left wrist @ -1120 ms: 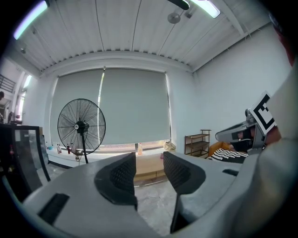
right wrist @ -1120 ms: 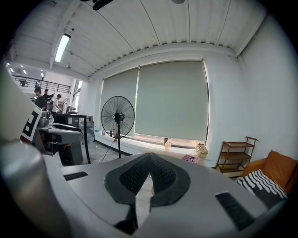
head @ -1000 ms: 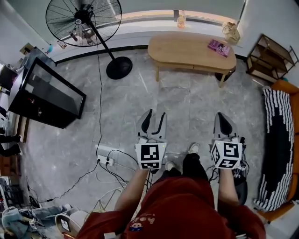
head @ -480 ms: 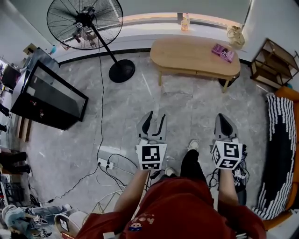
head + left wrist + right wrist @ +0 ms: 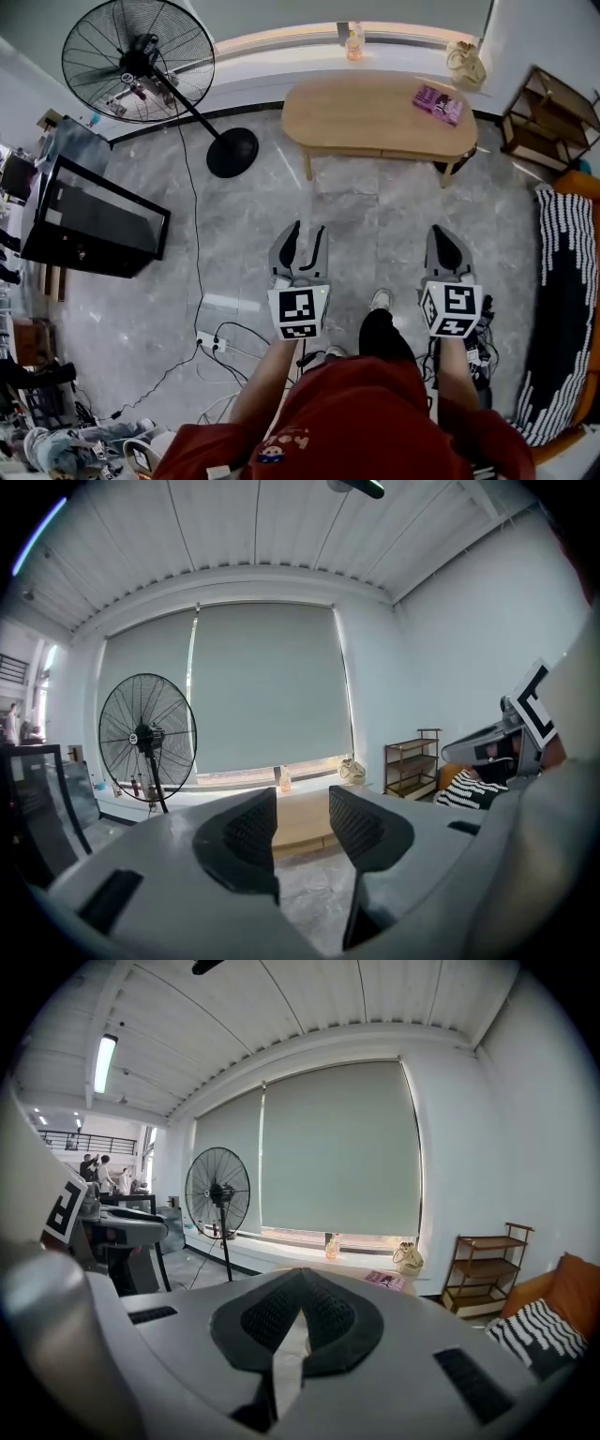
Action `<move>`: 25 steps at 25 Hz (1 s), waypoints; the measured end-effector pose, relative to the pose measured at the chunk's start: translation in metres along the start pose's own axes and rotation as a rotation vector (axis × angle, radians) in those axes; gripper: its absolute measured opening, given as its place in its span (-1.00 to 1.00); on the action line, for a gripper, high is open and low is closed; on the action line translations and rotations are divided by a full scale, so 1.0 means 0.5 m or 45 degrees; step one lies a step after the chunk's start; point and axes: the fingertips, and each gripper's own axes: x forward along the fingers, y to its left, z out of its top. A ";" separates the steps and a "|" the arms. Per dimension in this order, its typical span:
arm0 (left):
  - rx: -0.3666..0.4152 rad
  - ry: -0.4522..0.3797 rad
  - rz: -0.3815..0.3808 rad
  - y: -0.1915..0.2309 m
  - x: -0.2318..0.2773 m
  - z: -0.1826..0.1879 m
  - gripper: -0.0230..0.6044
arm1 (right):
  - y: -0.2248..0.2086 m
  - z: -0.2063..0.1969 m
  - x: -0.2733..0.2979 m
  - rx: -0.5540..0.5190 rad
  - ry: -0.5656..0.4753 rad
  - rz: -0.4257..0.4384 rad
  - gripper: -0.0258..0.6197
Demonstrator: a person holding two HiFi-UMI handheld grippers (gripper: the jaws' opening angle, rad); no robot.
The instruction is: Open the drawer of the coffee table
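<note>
The light wooden coffee table (image 5: 380,117) stands at the far side of the floor below the window, with a pink book (image 5: 438,101) on its right end. No drawer front can be made out from here. My left gripper (image 5: 307,234) is held out over the grey floor, well short of the table, open and empty. In the left gripper view the table (image 5: 302,822) shows through the gap between the left gripper's (image 5: 302,803) dark pads. My right gripper (image 5: 442,234) is beside it at the same distance, shut with nothing in it; its pads (image 5: 319,1312) meet.
A standing fan (image 5: 141,61) with a round base (image 5: 232,152) is at the far left. A black glass cabinet (image 5: 94,216) stands at the left. A wire shelf (image 5: 548,117) and a sofa with a striped cover (image 5: 562,281) are at the right. A power strip with cables (image 5: 211,342) lies near my feet.
The person has stepped forward, carrying both grippers toward the coffee table. The table looks nearer and the fan has slid left in the head view. Neither gripper's jaws have changed.
</note>
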 end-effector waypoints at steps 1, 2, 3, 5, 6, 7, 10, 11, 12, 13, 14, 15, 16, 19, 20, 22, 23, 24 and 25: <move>0.001 0.000 0.001 -0.007 0.021 0.008 -0.37 | -0.019 0.003 0.013 0.008 0.002 -0.003 -0.93; 0.003 -0.002 0.003 -0.013 0.041 0.017 -0.37 | -0.035 0.008 0.025 0.014 0.003 -0.005 -0.93; 0.004 -0.003 0.004 -0.019 0.060 0.026 -0.37 | -0.050 0.014 0.038 0.019 0.001 -0.004 -0.93; 0.003 0.001 0.000 -0.035 0.100 0.041 -0.37 | -0.080 0.027 0.061 0.020 -0.002 -0.002 -0.93; 0.005 0.006 -0.004 -0.045 0.121 0.047 -0.37 | -0.098 0.034 0.073 0.017 -0.004 -0.003 -0.93; 0.008 0.011 -0.008 -0.056 0.142 0.052 -0.37 | -0.116 0.039 0.085 0.015 -0.006 -0.005 -0.93; 0.014 0.017 -0.012 -0.091 0.202 0.065 -0.37 | -0.177 0.044 0.119 0.028 -0.013 -0.009 -0.93; 0.015 0.017 -0.011 -0.101 0.220 0.069 -0.37 | -0.196 0.046 0.128 0.034 -0.015 -0.009 -0.93; 0.015 0.016 -0.009 -0.110 0.236 0.073 -0.37 | -0.214 0.048 0.138 0.036 -0.018 -0.010 -0.93; 0.014 0.015 -0.007 -0.117 0.250 0.078 -0.37 | -0.229 0.050 0.146 0.035 -0.021 -0.012 -0.93; 0.011 0.014 -0.003 -0.123 0.261 0.083 -0.37 | -0.242 0.054 0.154 0.032 -0.024 -0.015 -0.93; 0.008 0.012 0.003 -0.126 0.271 0.086 -0.37 | -0.254 0.057 0.162 0.028 -0.028 -0.017 -0.93; 0.007 0.012 0.009 -0.129 0.280 0.089 -0.37 | -0.263 0.061 0.170 0.026 -0.031 -0.016 -0.93; 0.006 0.019 0.013 -0.143 0.305 0.090 -0.37 | -0.287 0.065 0.188 0.025 -0.031 -0.010 -0.93; 0.006 0.022 0.012 -0.148 0.313 0.089 -0.37 | -0.293 0.065 0.193 0.022 -0.027 -0.007 -0.93; 0.005 0.025 0.010 -0.152 0.326 0.090 -0.37 | -0.300 0.063 0.205 0.013 -0.015 0.003 -0.93; 0.004 0.025 0.010 -0.152 0.331 0.091 -0.37 | -0.301 0.062 0.210 0.007 -0.009 0.010 -0.93; 0.004 0.025 0.010 -0.150 0.335 0.091 -0.37 | -0.300 0.062 0.215 -0.001 -0.005 0.015 -0.93; 0.002 0.027 0.010 -0.148 0.339 0.091 -0.37 | -0.299 0.062 0.219 -0.009 -0.002 0.019 -0.93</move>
